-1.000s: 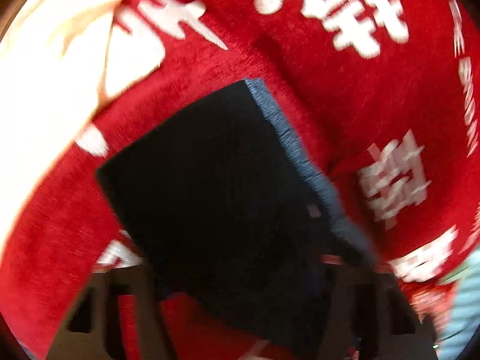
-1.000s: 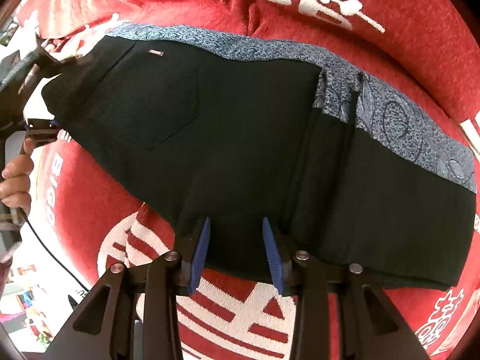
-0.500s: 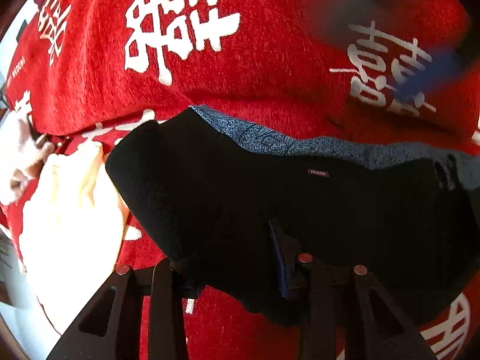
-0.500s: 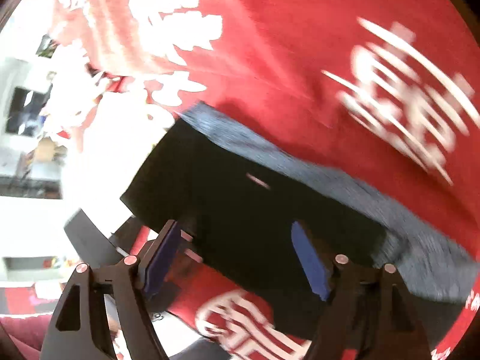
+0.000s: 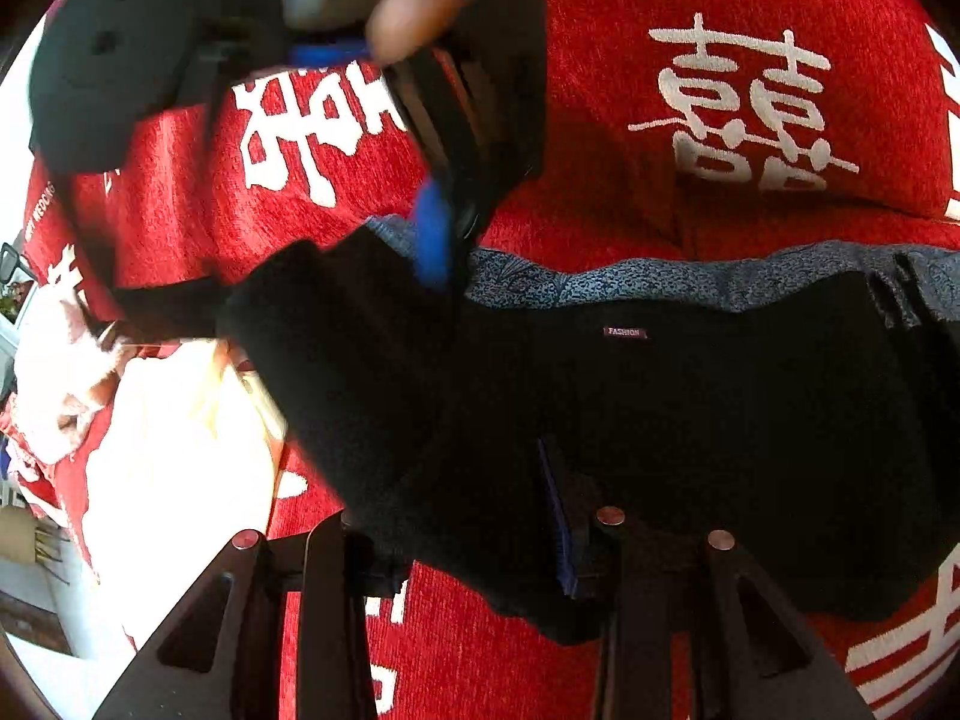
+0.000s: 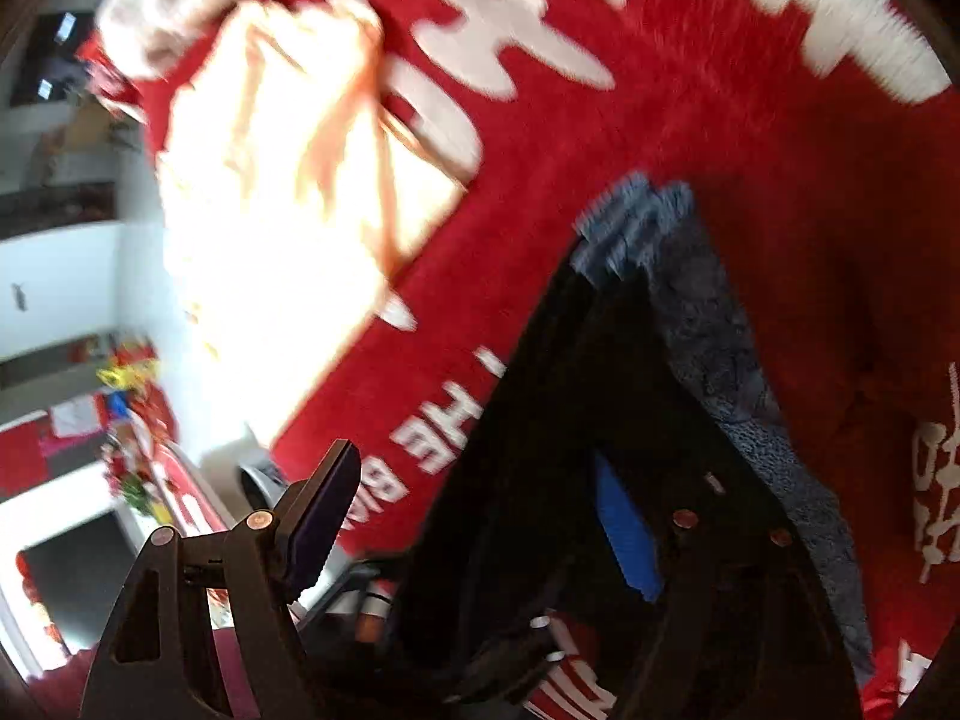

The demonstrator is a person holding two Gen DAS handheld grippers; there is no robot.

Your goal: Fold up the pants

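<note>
Left gripper [image 5: 474,540]: your jaws are nearly closed, pinching the near edge of the black pants [image 5: 690,432].
Right gripper [image 6: 474,522]: your jaws have just been closing; they stand partly apart, a fold of the pants [image 6: 576,396] between them; I cannot tell if the pads press it.
Pants: spread across the red blanket [image 5: 630,192], patterned blue-grey waistband [image 5: 630,279] along the far edge, small "FASHION" label [image 5: 624,332] just below it.
Cream cloth [image 5: 174,438]: lies on the blanket's left side, just beside the pants.
</note>
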